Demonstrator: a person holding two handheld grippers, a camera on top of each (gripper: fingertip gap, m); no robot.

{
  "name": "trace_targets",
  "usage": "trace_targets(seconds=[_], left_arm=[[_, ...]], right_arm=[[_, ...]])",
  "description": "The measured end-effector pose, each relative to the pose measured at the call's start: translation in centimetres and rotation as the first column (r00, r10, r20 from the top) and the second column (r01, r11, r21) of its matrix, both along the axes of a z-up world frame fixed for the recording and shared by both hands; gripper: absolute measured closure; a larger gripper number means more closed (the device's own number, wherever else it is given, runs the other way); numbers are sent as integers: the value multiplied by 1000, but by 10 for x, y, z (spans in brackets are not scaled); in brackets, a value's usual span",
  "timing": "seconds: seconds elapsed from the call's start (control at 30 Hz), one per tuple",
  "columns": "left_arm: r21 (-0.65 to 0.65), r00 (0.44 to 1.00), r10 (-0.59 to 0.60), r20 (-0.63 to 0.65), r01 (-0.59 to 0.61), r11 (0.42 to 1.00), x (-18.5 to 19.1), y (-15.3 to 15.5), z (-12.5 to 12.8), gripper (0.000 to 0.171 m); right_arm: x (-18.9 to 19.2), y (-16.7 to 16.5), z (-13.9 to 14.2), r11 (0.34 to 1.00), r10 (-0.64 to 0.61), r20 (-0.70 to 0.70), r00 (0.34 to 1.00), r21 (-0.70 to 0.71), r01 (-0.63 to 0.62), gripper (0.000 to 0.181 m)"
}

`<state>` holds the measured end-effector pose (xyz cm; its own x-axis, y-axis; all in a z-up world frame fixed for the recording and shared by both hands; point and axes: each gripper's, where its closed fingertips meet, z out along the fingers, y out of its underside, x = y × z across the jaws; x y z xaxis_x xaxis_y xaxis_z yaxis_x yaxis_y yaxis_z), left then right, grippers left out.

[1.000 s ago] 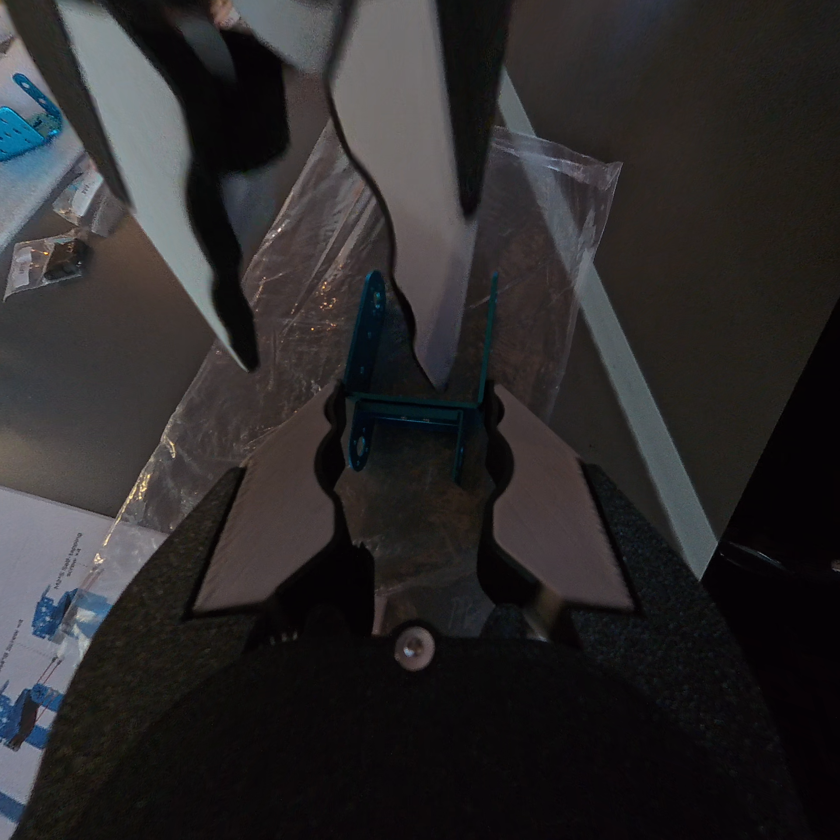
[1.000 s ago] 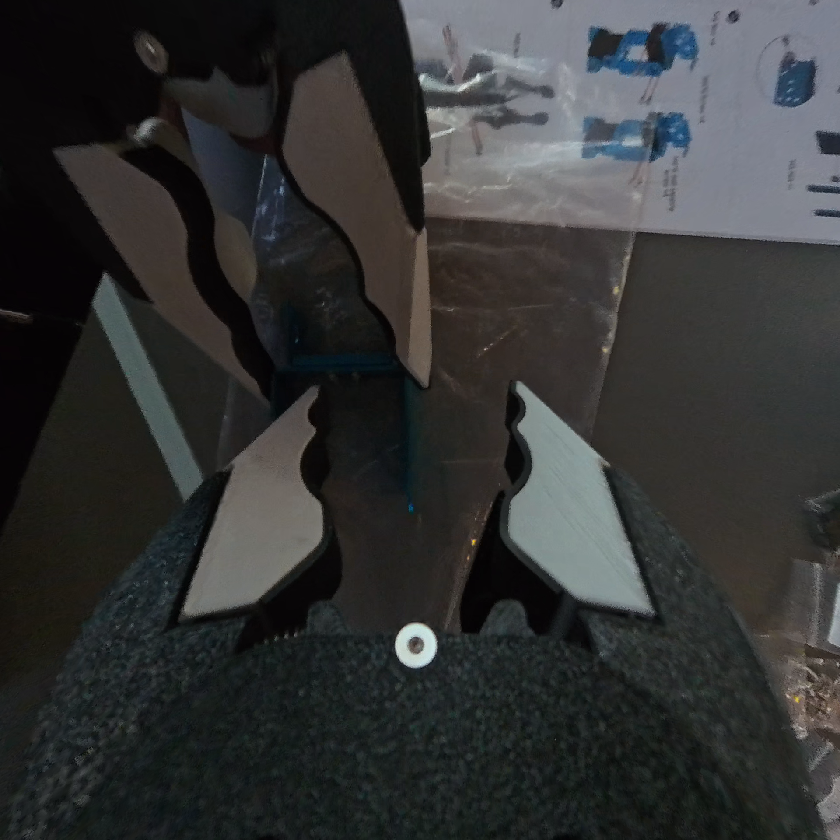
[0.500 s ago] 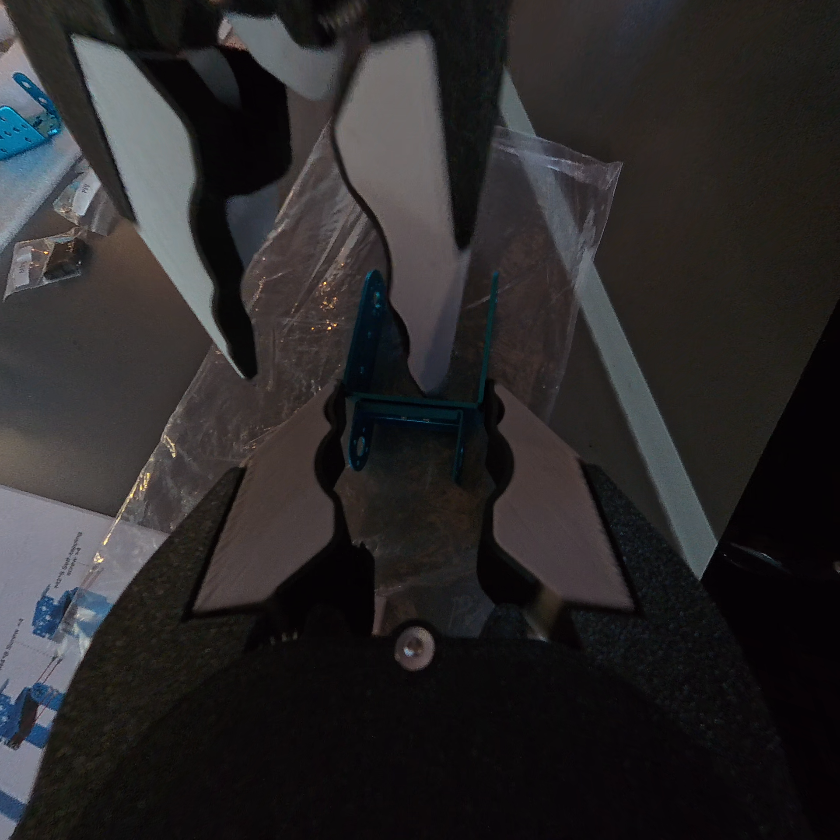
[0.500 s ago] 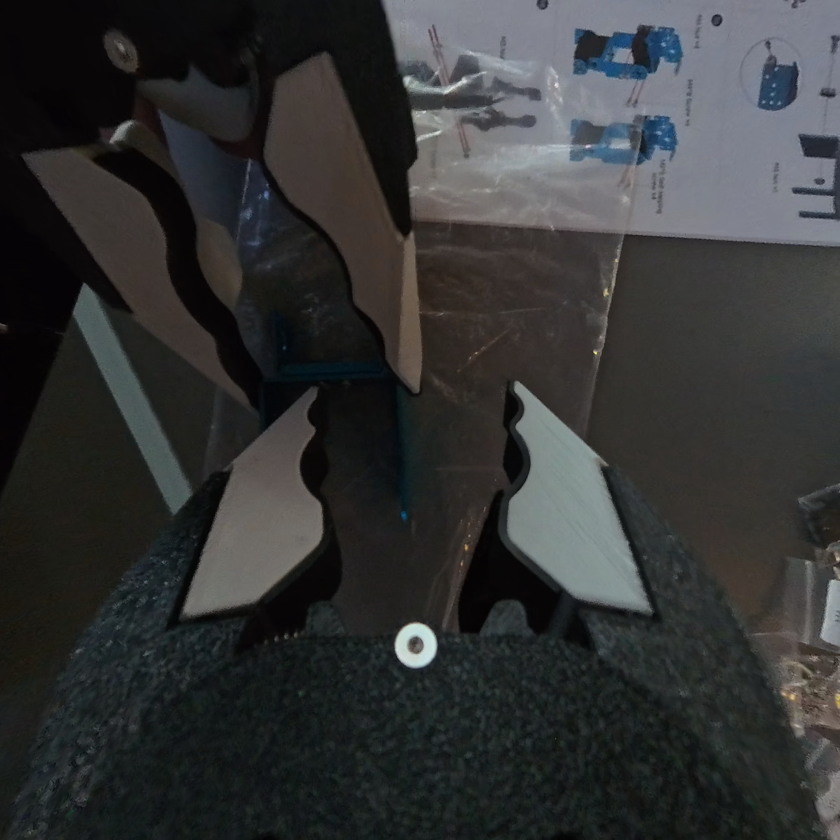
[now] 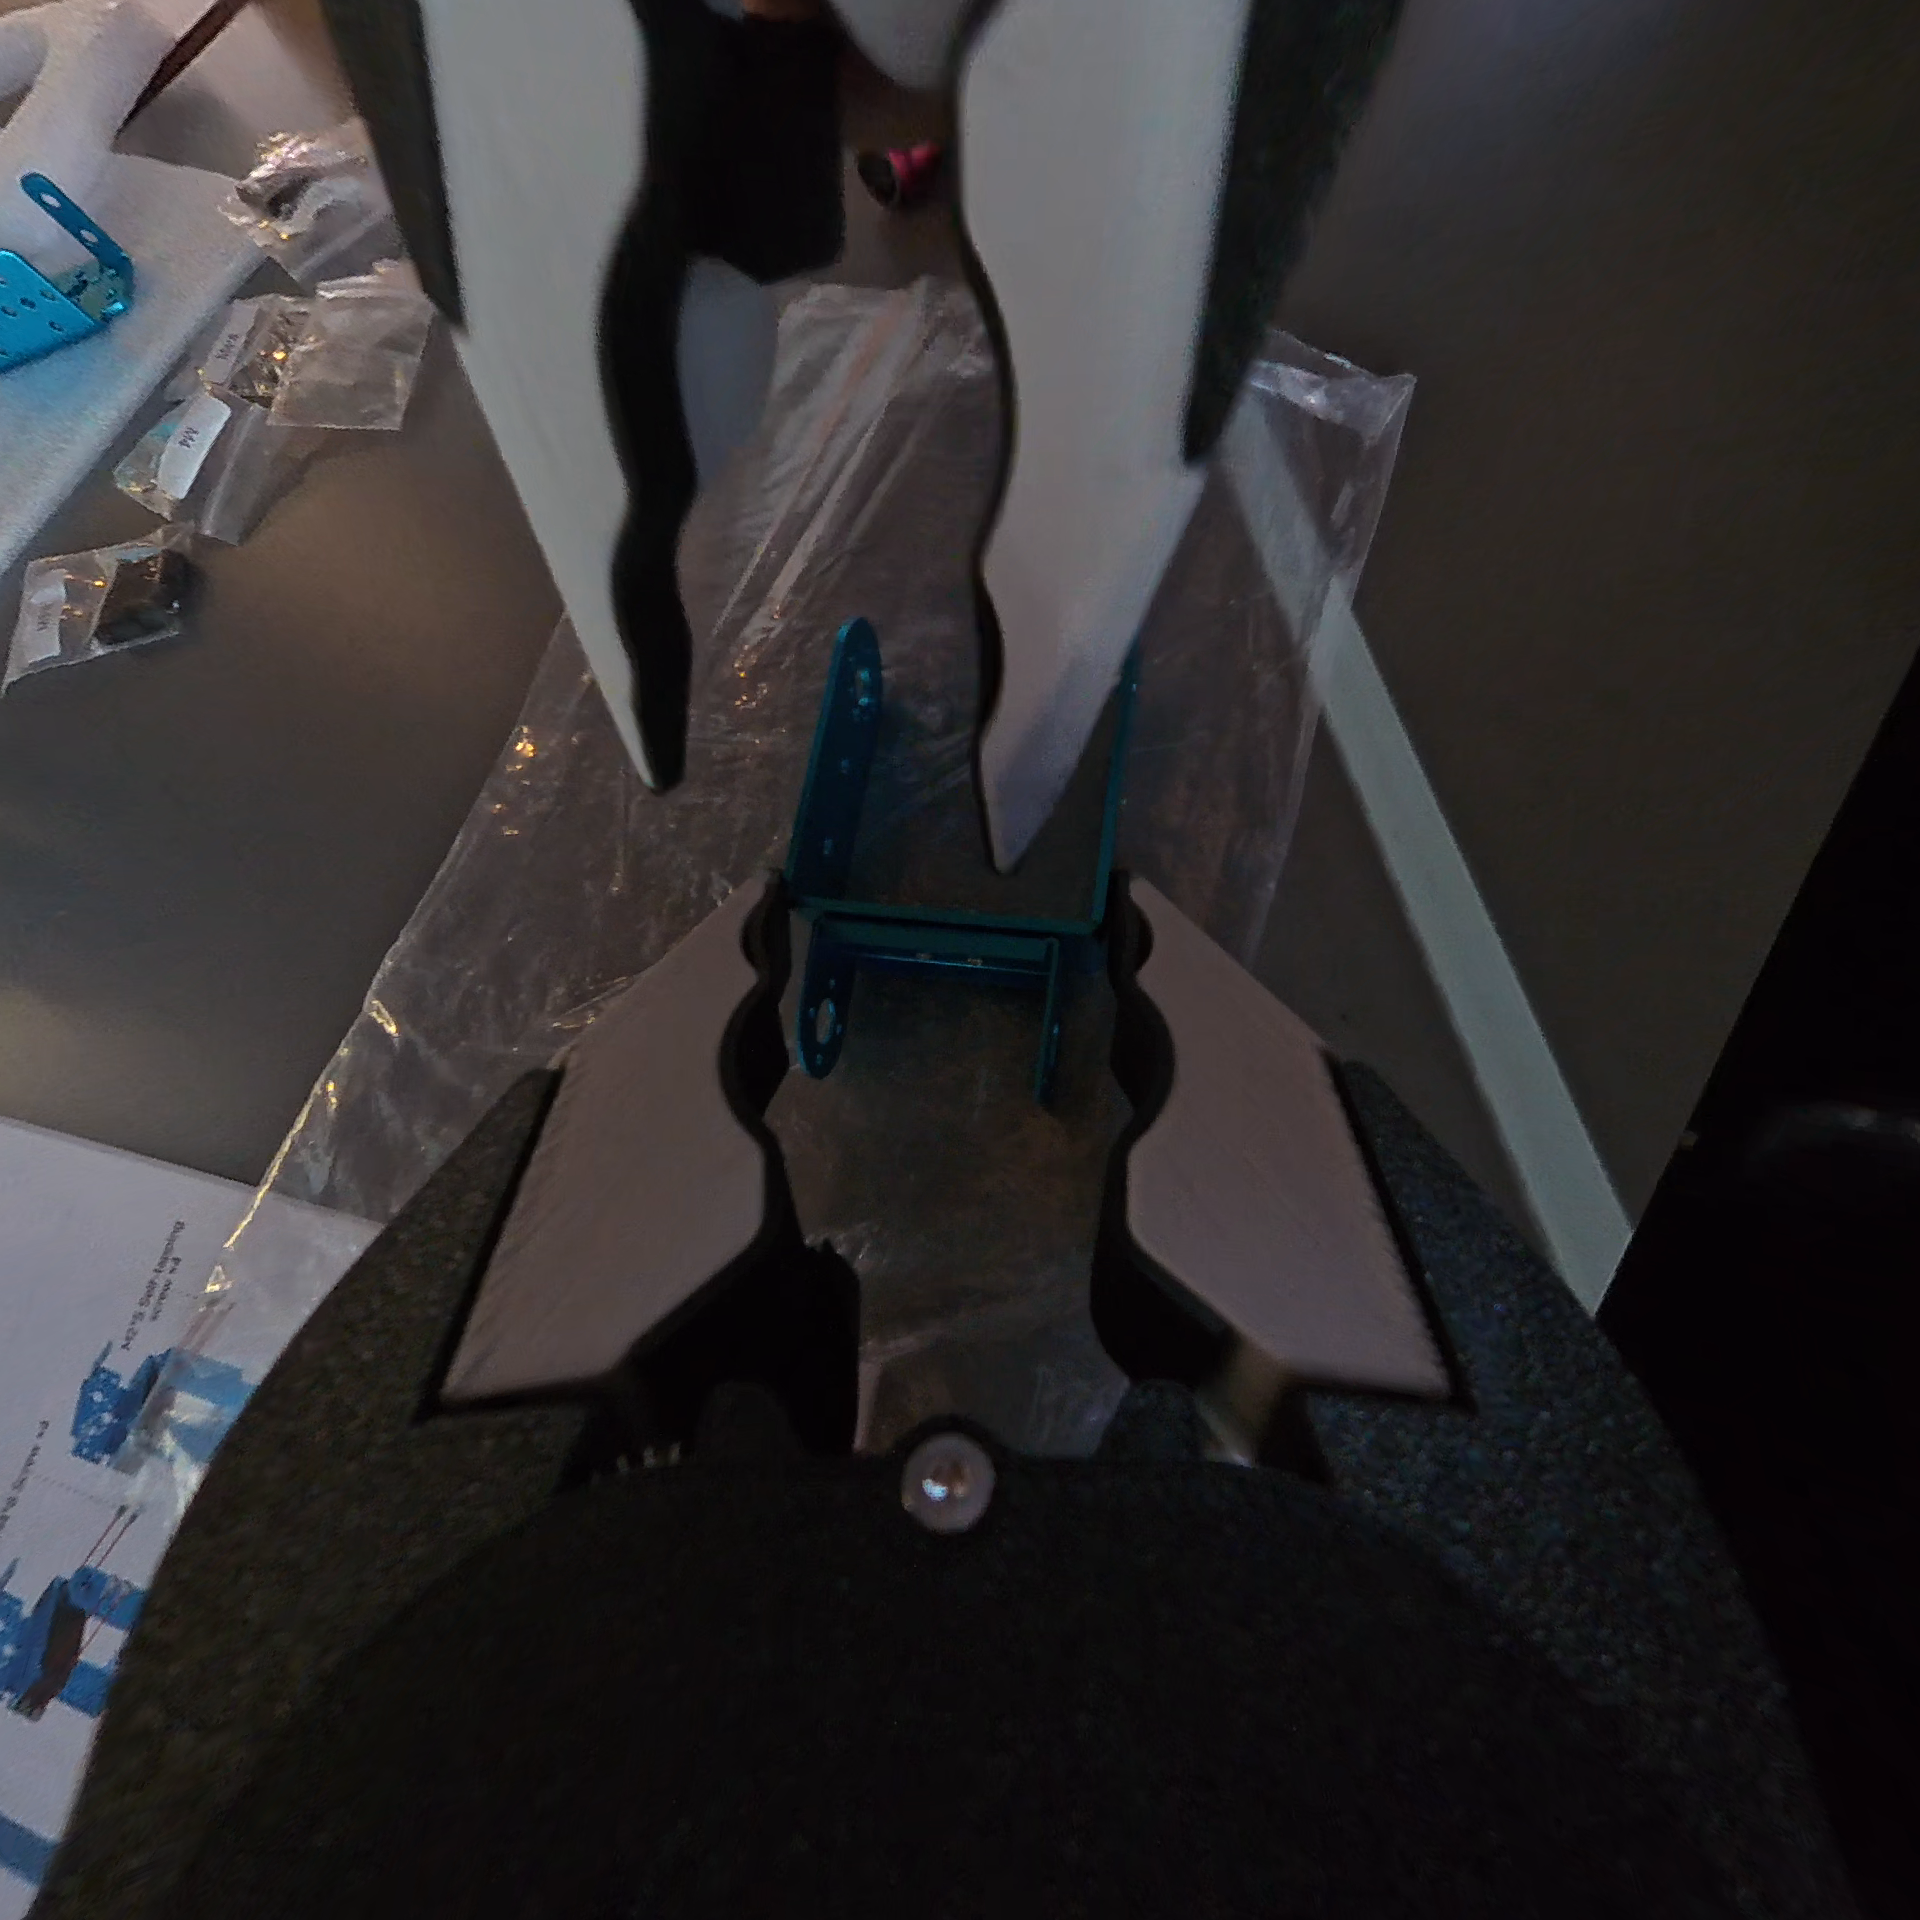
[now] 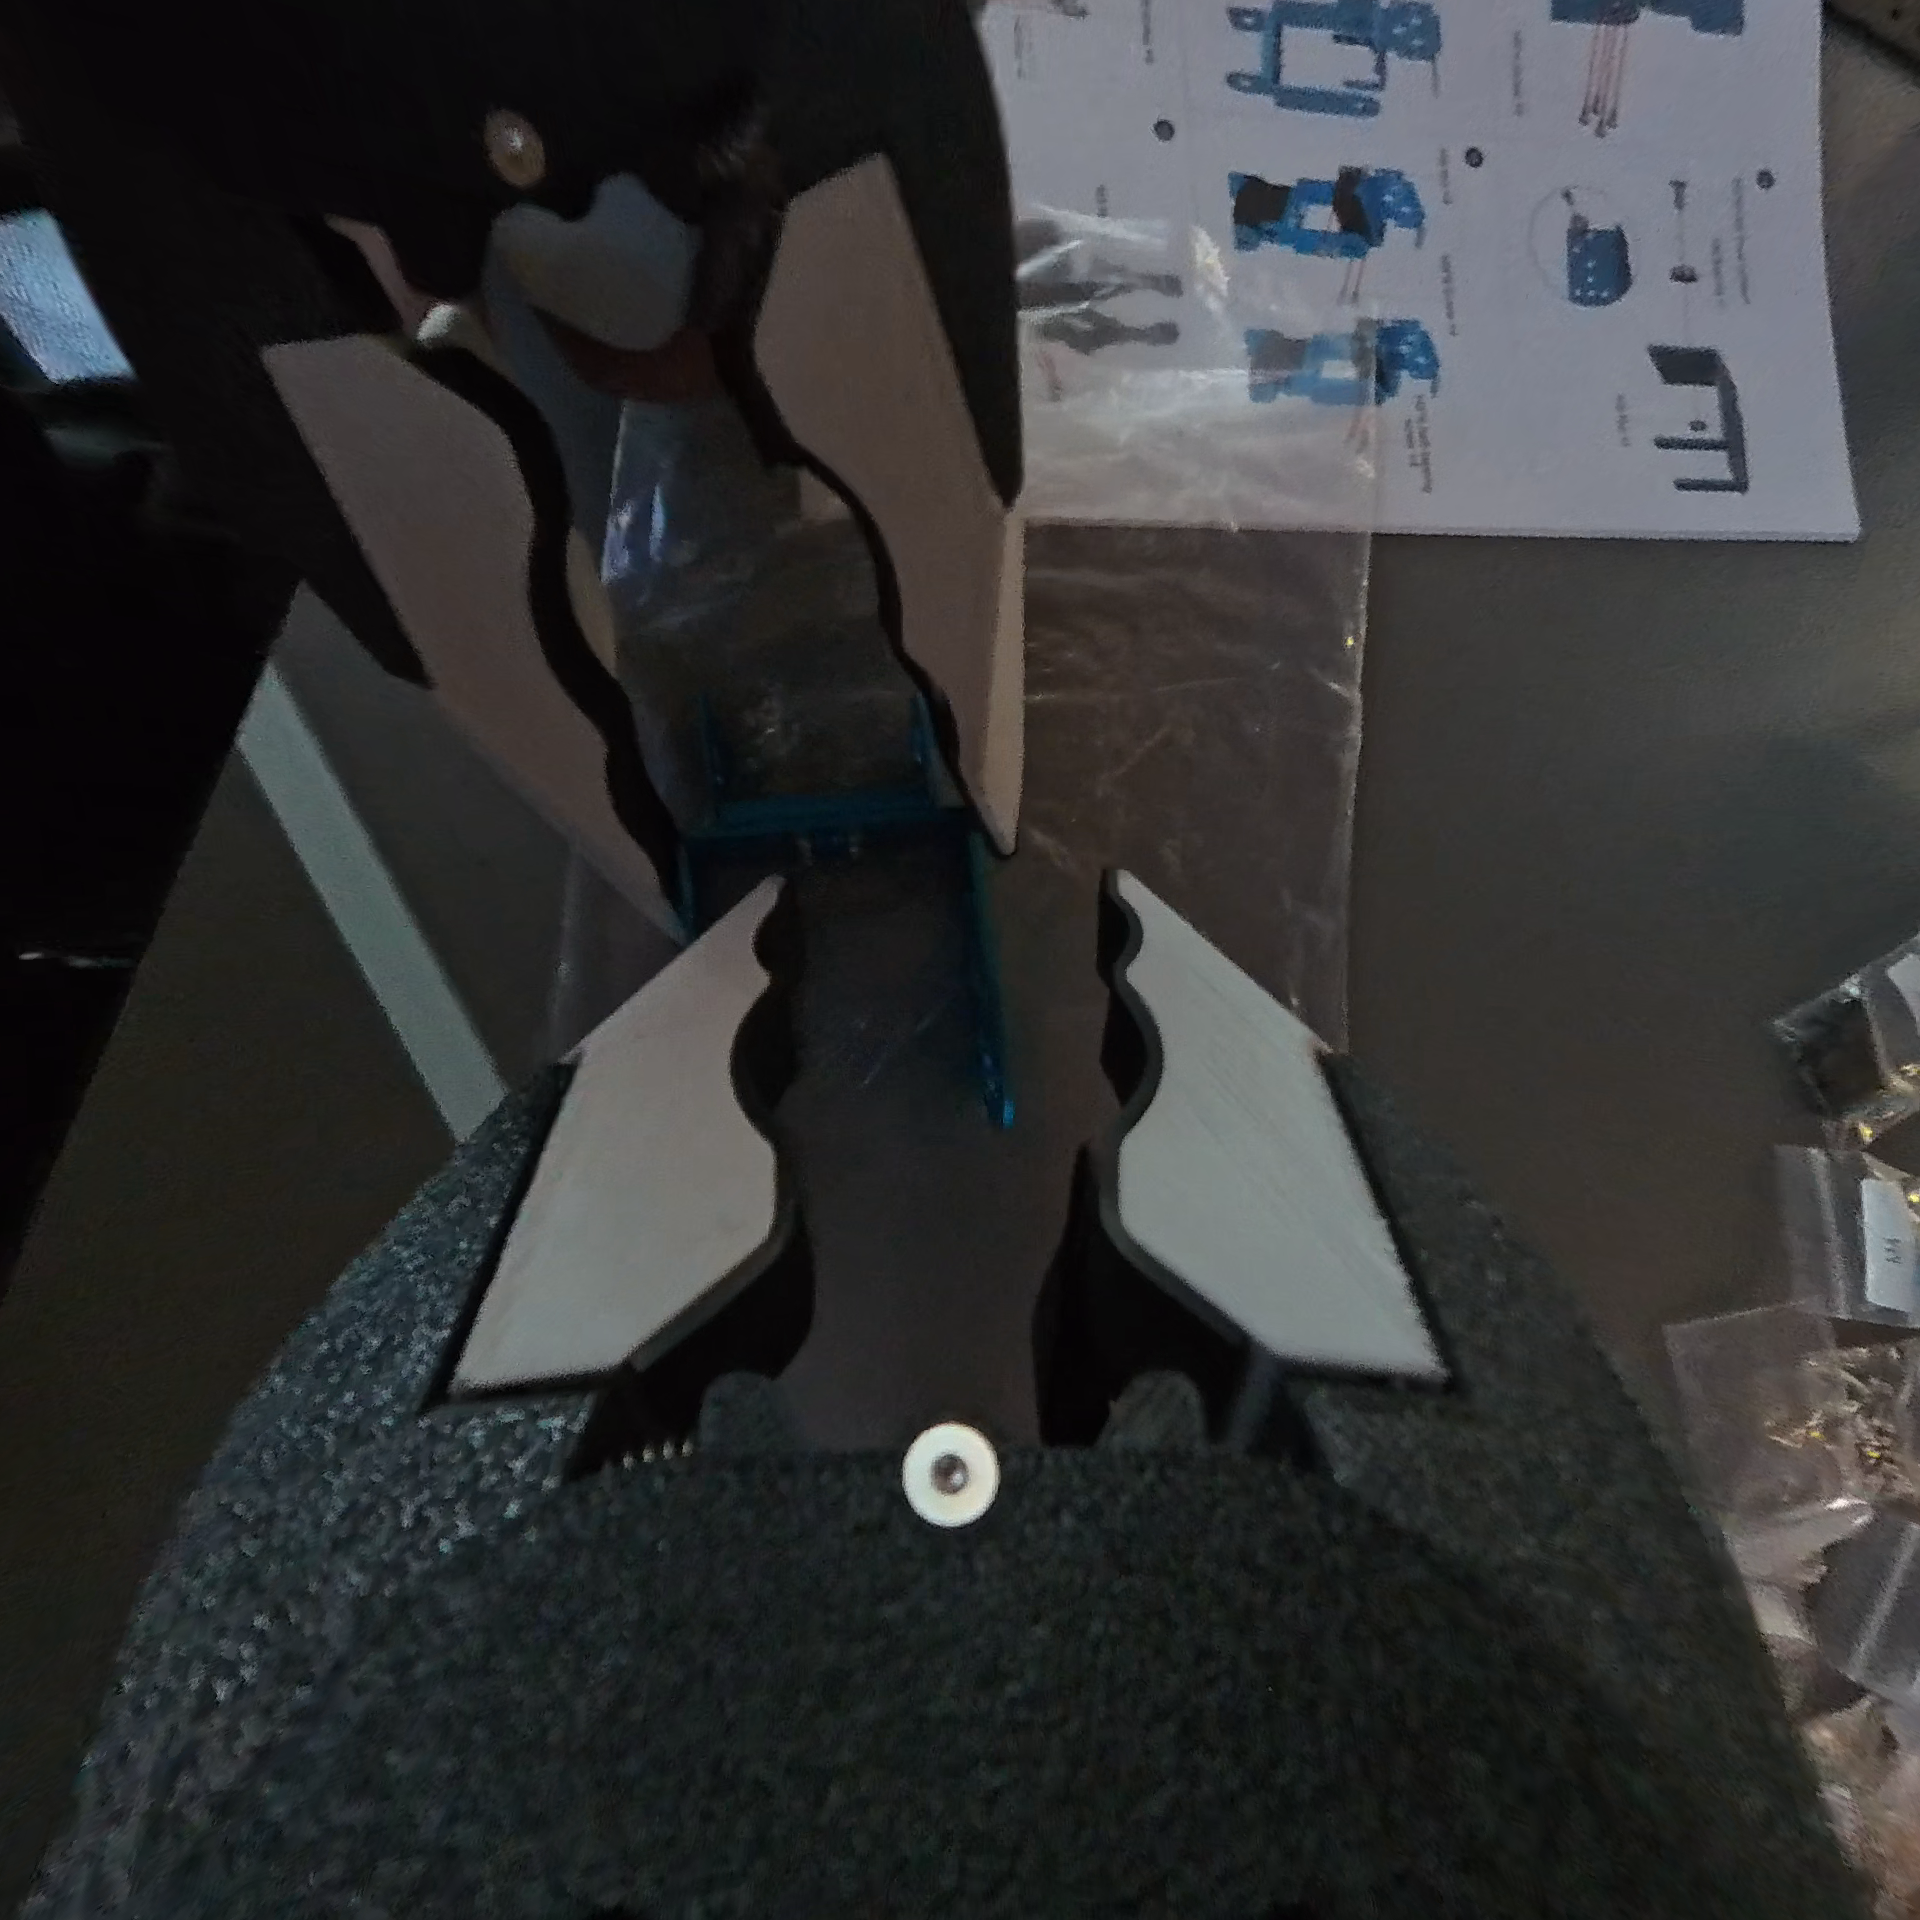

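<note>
A blue metal bracket assembly (image 5: 940, 925), H-shaped with two long side arms, hangs over a clear plastic bag (image 5: 499, 935). My left gripper (image 5: 951, 888) is shut on it, one finger on each outer side at the cross-piece. My right gripper (image 6: 943, 881) is open and faces the left one tip to tip. One blue arm of the bracket (image 6: 982, 987) lies between its fingers without touching them. In the left wrist view the right gripper (image 5: 831, 821) comes down from the top and straddles the bracket's left arm. In the right wrist view the left gripper (image 6: 842, 883) grips the cross-piece.
A printed instruction sheet (image 6: 1558, 312) lies past the bag (image 6: 1195, 727) and shows at the lower left of the left wrist view (image 5: 104, 1299). Small bags of parts (image 5: 260, 364) (image 6: 1870, 1247) lie to the side. A blue plate (image 5: 52, 301) rests on white foam. A white strip (image 5: 1455, 935) runs along the table edge. Both grippers' tips are close together, under 4 cm apart.
My right gripper's jaws have narrowed and it has shifted so its fingers straddle one bracket arm. My left gripper still holds the bracket in the same place.
</note>
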<state>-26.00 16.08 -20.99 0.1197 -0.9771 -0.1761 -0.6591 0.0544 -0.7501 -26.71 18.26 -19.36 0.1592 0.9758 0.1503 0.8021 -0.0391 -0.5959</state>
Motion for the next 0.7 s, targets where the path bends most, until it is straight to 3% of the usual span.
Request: trace_targets(seconds=[0.1,0.27,0.33,0.43,0.53,0.7], left_arm=[[-1,1000,-4,0,4,1000,0,-1,0,110],[-4,1000,-13,0,13,1000,0,-2,0,110],[-2,1000,-13,0,13,1000,0,-2,0,110],[-4,1000,-15,0,15,1000,1,-2,0,110],[-8,1000,-18,0,18,1000,1,-3,0,110],[-9,1000,-18,0,18,1000,1,-3,0,110]], right_arm=[[-4,-3,-12,999,29,56,998,29,-31,119],[-9,-4,-19,998,54,131,990,-37,-49,122],[-9,-6,-18,997,61,142,988,-60,-53,135],[-8,-7,-10,996,58,126,990,-73,-50,137],[-7,-4,4,998,37,92,995,-57,-32,135],[-9,-5,-3,999,51,152,987,13,-53,121]])
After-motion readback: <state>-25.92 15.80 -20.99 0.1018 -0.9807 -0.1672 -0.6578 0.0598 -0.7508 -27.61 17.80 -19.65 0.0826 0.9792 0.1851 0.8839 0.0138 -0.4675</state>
